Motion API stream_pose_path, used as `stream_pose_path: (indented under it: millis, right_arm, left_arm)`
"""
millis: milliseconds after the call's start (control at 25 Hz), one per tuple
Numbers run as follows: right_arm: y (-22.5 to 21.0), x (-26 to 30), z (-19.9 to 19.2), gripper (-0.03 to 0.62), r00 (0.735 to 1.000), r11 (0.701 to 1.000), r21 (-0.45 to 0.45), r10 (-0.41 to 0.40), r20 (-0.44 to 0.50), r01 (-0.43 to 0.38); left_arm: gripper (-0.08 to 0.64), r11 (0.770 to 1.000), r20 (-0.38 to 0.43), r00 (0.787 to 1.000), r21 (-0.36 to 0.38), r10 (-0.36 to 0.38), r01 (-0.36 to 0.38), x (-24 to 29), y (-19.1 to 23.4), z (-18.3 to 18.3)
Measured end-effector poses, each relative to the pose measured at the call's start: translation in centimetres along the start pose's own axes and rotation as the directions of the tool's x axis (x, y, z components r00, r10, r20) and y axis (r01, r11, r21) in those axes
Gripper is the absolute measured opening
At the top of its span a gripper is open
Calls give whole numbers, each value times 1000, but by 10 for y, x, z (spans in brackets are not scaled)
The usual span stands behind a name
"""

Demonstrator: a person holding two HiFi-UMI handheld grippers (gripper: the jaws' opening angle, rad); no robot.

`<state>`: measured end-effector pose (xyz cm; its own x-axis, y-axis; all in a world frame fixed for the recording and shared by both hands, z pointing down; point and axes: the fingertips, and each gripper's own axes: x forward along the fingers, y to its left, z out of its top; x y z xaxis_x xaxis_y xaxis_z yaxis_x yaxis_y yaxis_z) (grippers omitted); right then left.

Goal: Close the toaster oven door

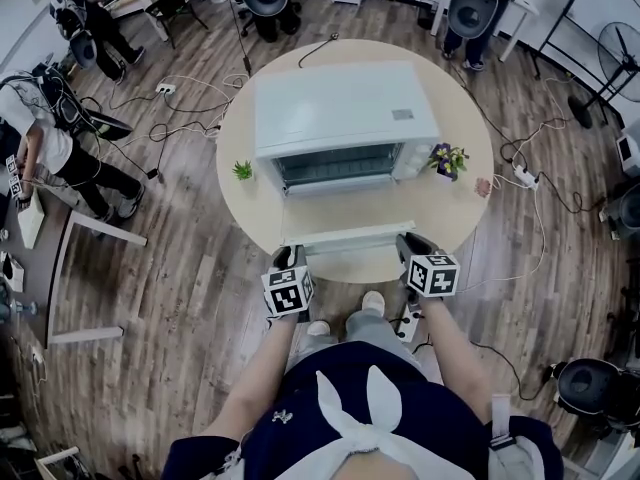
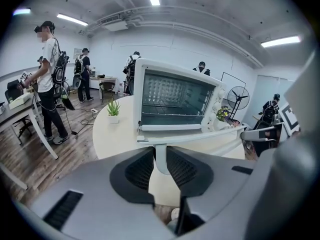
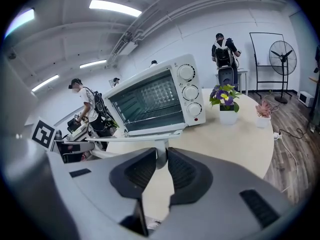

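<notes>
Round table (image 1: 462, 218): toaster oven (image 1: 345, 108), door (image 1: 345, 240) open, rack (image 1: 335, 168) inside.

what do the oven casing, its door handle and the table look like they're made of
The casing: likely painted sheet metal; flat white panels, soft satin sheen.
The handle: white plastic or coated metal, can't tell which; smooth moulded-looking bar.
The table: seemingly pale laminate or veneer; even matte beige, no clear grain.
</notes>
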<state>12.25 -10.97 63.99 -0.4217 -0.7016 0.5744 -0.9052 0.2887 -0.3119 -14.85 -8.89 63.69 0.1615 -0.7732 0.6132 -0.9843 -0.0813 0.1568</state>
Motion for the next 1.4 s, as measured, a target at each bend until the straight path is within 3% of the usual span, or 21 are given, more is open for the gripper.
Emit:
stream_pose_path:
  millis: [800,1400]
  right_arm:
    - [7,-3,18,84,1000,996,-93,16,24,-14]
    - [8,-4,32,83,998,996,-87,32,49,-27]
  left_arm:
    - [91,999,13,1000,-47,-4,5,-4,2,16]
    - [89,998,40,999,-59,-15,17,-5,1,30]
